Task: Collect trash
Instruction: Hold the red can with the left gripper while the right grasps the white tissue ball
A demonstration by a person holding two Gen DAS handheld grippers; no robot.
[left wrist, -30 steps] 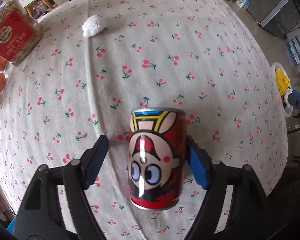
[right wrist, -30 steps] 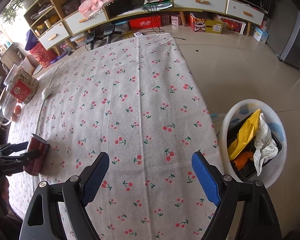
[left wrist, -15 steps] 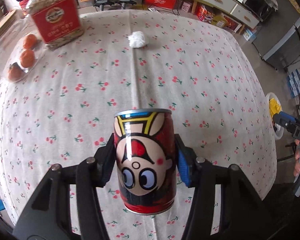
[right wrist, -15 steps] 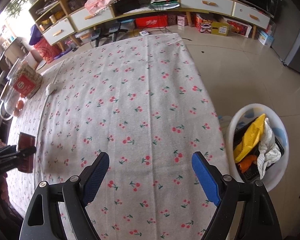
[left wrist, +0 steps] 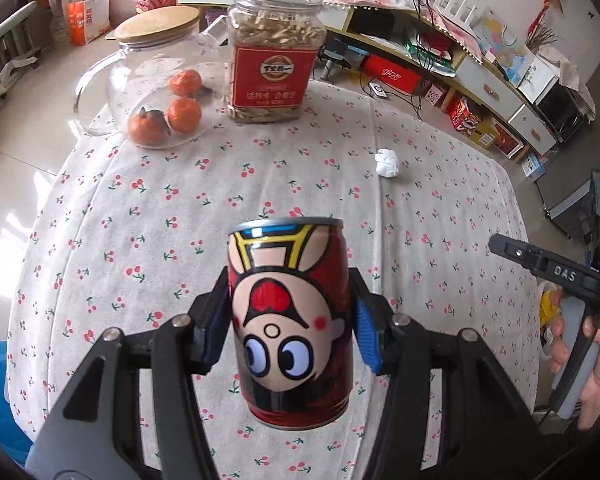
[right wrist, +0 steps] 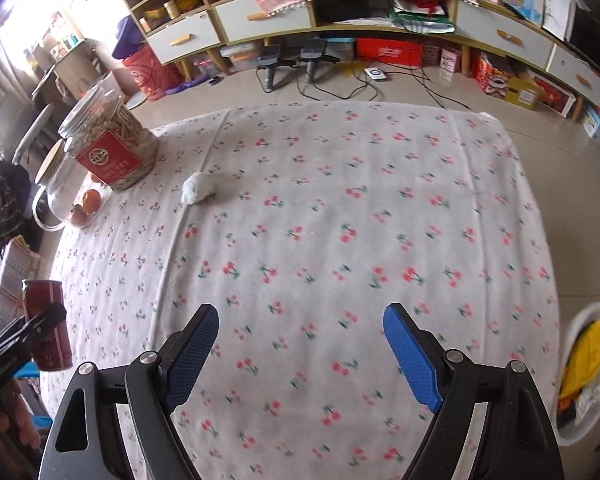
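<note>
Gripping the red cartoon can (left wrist: 290, 316), left gripper (left wrist: 288, 328) has just clamped both pads on it, lifted above the cherry tablecloth (left wrist: 140, 208) at frame centre. Right gripper (right wrist: 300, 354) gapes wide, empty, over bare cloth. Only the right view shows the trash basket (right wrist: 580, 432) lower right, off the table edge; crumpled tissue (right wrist: 196, 193) upper left.

Left wrist view: looking steeply down along 2 fingers, close on the held can (left wrist: 288, 320), across the cherry-print tablecloth (left wrist: 140, 216) toward the clear jar (left wrist: 274, 52) and the cabinets behind. Right wrist view: likewise angled down, above the near table edge, facing the same cabinets. Shared by both: tablecloth (right wrist: 340, 220), jar (right wrist: 110, 148), crumpled white paper (left wrist: 387, 163) (right wrist: 195, 193), can (right wrist: 46, 326).
</note>
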